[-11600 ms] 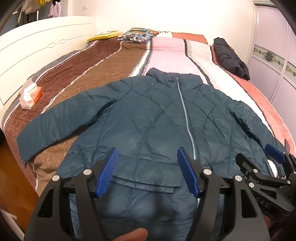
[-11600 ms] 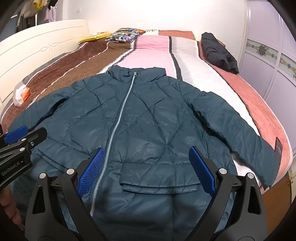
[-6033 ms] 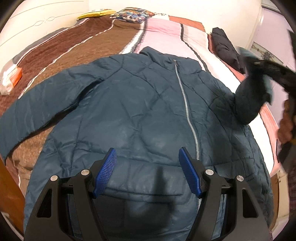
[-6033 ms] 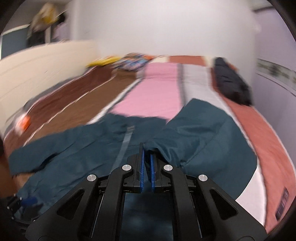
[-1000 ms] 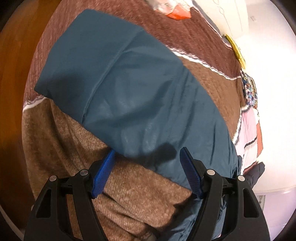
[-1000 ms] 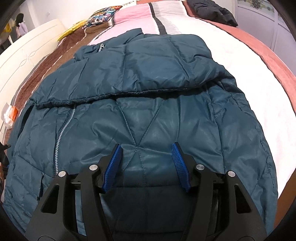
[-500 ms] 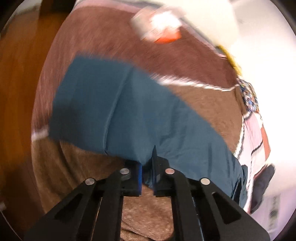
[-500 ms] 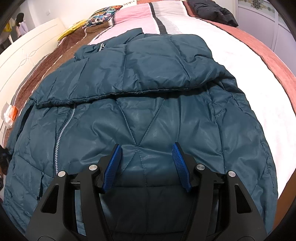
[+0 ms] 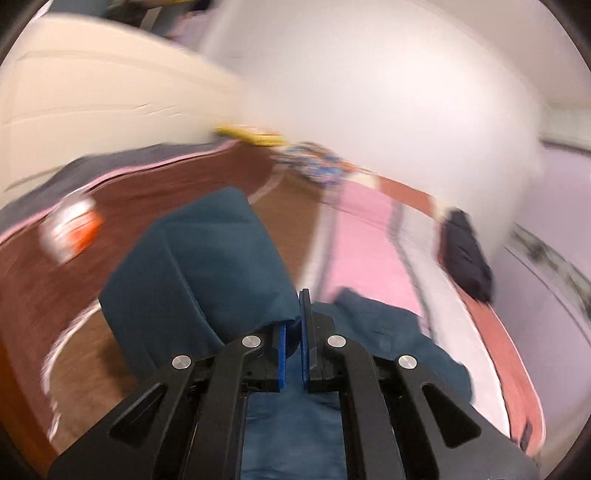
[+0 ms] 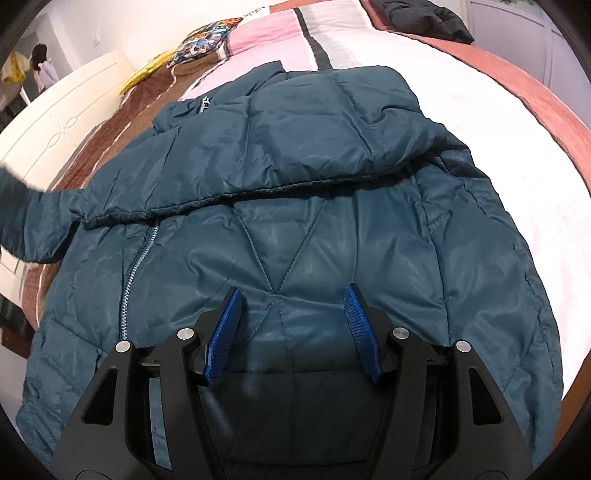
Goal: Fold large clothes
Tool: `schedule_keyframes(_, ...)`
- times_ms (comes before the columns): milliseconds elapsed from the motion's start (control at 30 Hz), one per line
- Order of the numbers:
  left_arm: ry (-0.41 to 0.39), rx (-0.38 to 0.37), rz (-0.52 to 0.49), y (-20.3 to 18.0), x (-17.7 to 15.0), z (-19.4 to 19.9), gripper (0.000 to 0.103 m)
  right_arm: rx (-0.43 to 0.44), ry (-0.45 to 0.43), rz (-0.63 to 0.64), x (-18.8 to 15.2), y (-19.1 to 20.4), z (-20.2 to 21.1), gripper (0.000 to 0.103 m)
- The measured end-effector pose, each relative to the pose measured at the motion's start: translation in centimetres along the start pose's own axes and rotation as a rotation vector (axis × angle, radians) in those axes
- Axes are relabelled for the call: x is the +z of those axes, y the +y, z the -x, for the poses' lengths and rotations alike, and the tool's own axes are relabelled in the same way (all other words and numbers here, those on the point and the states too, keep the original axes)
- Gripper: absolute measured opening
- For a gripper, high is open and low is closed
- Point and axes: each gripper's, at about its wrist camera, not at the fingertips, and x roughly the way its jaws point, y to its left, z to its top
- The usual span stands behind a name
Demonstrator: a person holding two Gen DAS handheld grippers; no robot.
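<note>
A dark teal quilted jacket (image 10: pixel 295 192) lies zipped on the bed, its right sleeve (image 10: pixel 303 147) folded across the chest. My right gripper (image 10: pixel 291 325) hovers open just above the jacket's lower front, nothing between its blue pads. In the blurred left wrist view, my left gripper (image 9: pixel 291 350) is shut on the cuff end of the left sleeve (image 9: pixel 199 280), which is lifted off the bed and bulges up in front of the fingers. The same raised sleeve (image 10: pixel 22 221) shows at the left edge of the right wrist view.
The striped bedspread (image 10: pixel 498 122) runs brown, pink, white and rust. A dark garment (image 10: pixel 424 16) lies at the far right, a patterned pillow (image 10: pixel 207 35) and a yellow item (image 10: pixel 147 72) at the head. A white-and-orange packet (image 9: pixel 70 229) lies left. The cream headboard (image 10: pixel 66 125) bounds the left side.
My left gripper closed on the left sleeve's end, then rose and rolled, lifting the sleeve off the brown bedspread. The right gripper stayed open and still over the jacket.
</note>
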Motion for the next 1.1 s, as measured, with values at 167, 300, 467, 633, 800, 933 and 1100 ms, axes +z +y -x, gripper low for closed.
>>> schedule_keyframes(167,0.112,-0.204,-0.134,-8.2,-2.2,-2.8,0.005,0.029,-0.005,-0.02,0.0,-0.6,0.3,0.058)
schedule_keyframes(300,0.249,-0.276,-0.233,-12.8,-6.5,-6.6,0.005,0.062,-0.01,-0.047,0.1,-1.3,0.5,0.058)
schedule_keyframes(467,0.368,-0.201,-0.527,-16.9,-14.5,-11.4,0.006,0.092,-0.013,-0.069,0.2,-1.8,0.8,0.058)
schedule_keyframes(633,0.465,-0.168,-0.629,-16.7,-18.8,-12.7,0.024,0.119,-0.016,-0.093,0.2,-2.6,1.0,0.058)
schedule_keyframes(800,0.522,-0.206,-0.593,-16.3,-19.1,-11.7,0.054,0.123,-0.013,-0.096,0.3,-2.6,0.9,0.058)
schedule_keyframes(933,0.547,-0.231,-0.526,-14.9,-18.8,-10.4,0.058,0.121,-0.014,-0.095,0.3,-2.5,1.0,0.058)
schedule_keyframes(1100,0.581,-0.259,-0.402,-12.6,-19.0,-9.2,0.067,0.095,-0.011,-0.078,0.3,-1.9,0.8,0.058)
